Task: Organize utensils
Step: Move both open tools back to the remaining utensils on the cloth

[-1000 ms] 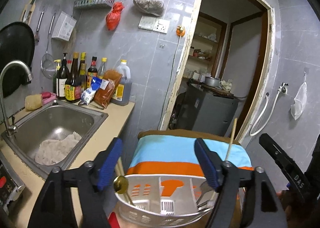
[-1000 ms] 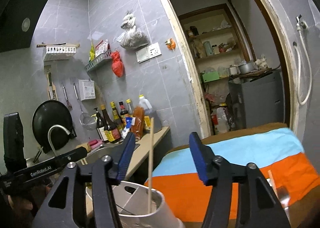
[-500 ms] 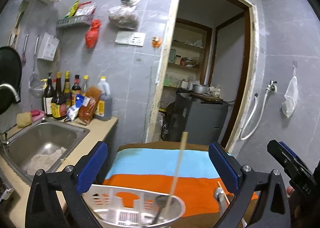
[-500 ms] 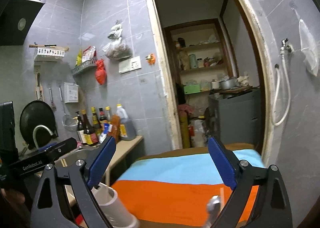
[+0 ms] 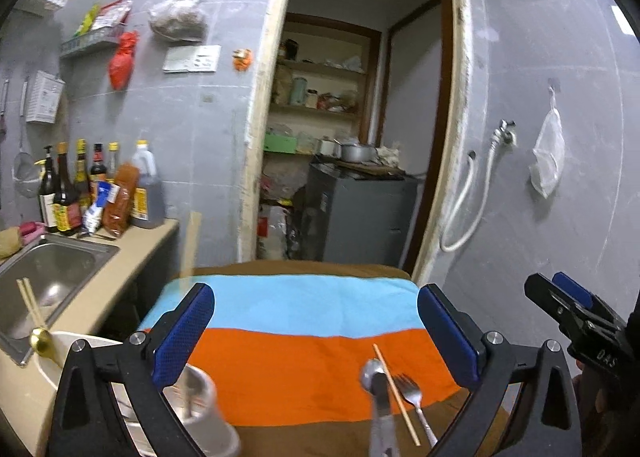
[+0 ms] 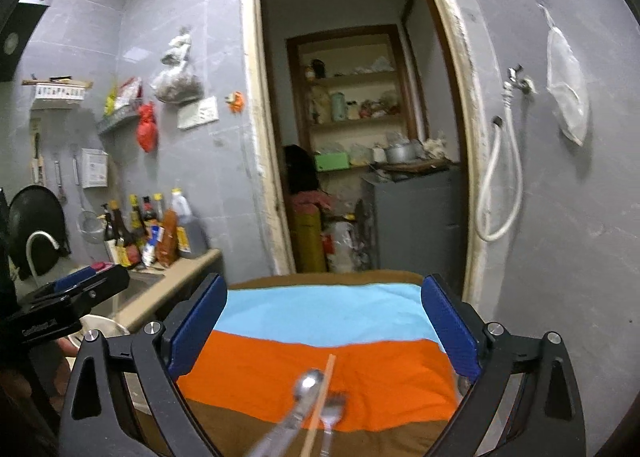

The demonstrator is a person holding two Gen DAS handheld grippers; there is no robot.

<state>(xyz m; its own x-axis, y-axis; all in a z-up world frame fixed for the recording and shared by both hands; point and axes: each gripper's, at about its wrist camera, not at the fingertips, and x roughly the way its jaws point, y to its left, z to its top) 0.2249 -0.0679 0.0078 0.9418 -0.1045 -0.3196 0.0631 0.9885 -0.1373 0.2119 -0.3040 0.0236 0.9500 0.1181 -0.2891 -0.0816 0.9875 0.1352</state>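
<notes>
both claws gaped wide and empty, left claw (image 5: 316, 331), right claw (image 6: 324, 331) just opened further, spoon (image 5: 373, 375), chopstick (image 5: 394, 391), fork (image 5: 410, 391) lay lower middle on striped cloth (image 5: 296, 321)

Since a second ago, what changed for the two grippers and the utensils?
Both views swung right, off the white caddy and onto the loose spoon, chopstick and fork on the striped cloth. The left hand-held gripper and right hand-held gripper have just been opening, nothing between them. The utensils stay unmoved.

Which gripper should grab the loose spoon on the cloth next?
Right gripper, probably: the spoon lies centred between its open jaws, while the left gripper sees it off to one side.
</notes>
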